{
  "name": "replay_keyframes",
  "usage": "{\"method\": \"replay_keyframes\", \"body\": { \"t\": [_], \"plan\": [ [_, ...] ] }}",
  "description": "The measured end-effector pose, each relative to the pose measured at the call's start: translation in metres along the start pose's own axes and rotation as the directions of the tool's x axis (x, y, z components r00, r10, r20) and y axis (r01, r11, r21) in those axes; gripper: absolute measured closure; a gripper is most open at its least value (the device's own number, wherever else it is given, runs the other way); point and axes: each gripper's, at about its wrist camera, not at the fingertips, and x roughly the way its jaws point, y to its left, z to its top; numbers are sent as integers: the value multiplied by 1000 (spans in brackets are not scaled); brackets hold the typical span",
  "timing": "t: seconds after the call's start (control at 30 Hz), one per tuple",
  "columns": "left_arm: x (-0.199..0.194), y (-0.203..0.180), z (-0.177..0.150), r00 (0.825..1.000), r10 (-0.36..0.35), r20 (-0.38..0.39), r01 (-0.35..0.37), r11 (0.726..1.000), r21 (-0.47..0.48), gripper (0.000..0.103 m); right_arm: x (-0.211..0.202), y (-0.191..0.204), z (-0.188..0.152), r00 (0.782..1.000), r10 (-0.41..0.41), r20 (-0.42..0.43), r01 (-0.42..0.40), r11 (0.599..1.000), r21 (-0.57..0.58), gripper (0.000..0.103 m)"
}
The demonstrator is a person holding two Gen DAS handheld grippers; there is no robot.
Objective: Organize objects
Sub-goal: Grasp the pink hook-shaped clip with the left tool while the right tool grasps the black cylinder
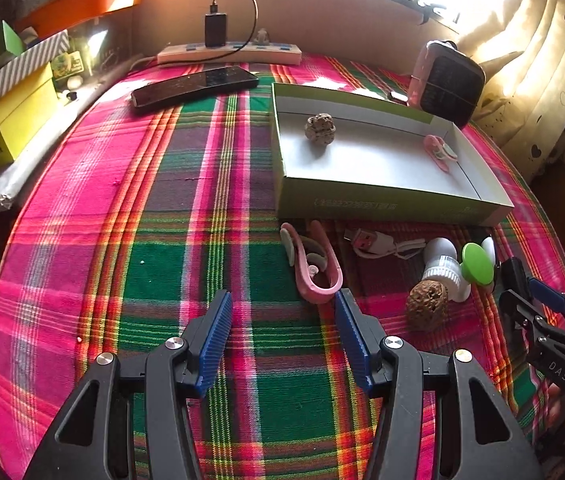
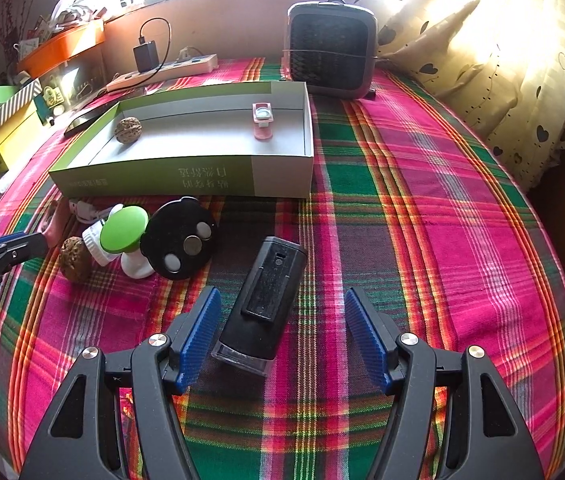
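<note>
A shallow green and white box (image 1: 386,196) (image 2: 186,180) sits on the plaid cloth and holds a walnut (image 1: 319,129) (image 2: 127,130) and a pink clip (image 1: 439,153) (image 2: 262,120). In front of it lie a pink clip (image 1: 314,268), a white USB cable (image 1: 378,242), a second walnut (image 1: 426,308) (image 2: 75,258), a green and white gadget (image 1: 478,268) (image 2: 122,234), and a black round disc (image 2: 180,240). A black rectangular device (image 2: 262,300) lies between my right gripper's fingers. My left gripper (image 1: 282,336) is open, just short of the pink clip. My right gripper (image 2: 282,332) is open.
A phone (image 1: 194,86), a power strip with a charger (image 1: 228,54), and a small dark fan (image 1: 448,82) (image 2: 330,48) stand at the back. Yellow and striped boxes (image 1: 6,120) sit at the left edge. A curtain (image 2: 502,60) hangs at the right.
</note>
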Motion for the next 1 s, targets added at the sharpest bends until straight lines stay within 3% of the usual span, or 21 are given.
{"method": "replay_keyframes", "body": {
  "t": [0.23, 0.43, 0.7, 1.0],
  "plan": [
    [-1, 7, -2, 1000, 4, 4, -4, 1000, -18, 51, -2, -3, -2, 1000, -4, -1, 4, 1000, 9, 38],
    [0, -4, -2, 999, -46, 10, 46, 999, 8, 51, -2, -5, -2, 1000, -9, -2, 9, 1000, 14, 38],
    [11, -10, 12, 1000, 21, 12, -22, 999, 42, 51, 1, -7, 2, 1000, -15, -5, 15, 1000, 18, 37],
    [16, -8, 17, 999, 37, 33, -39, 997, 64, 51, 2, -7, 3, 1000, -15, -4, 15, 1000, 19, 38]
  ]
}}
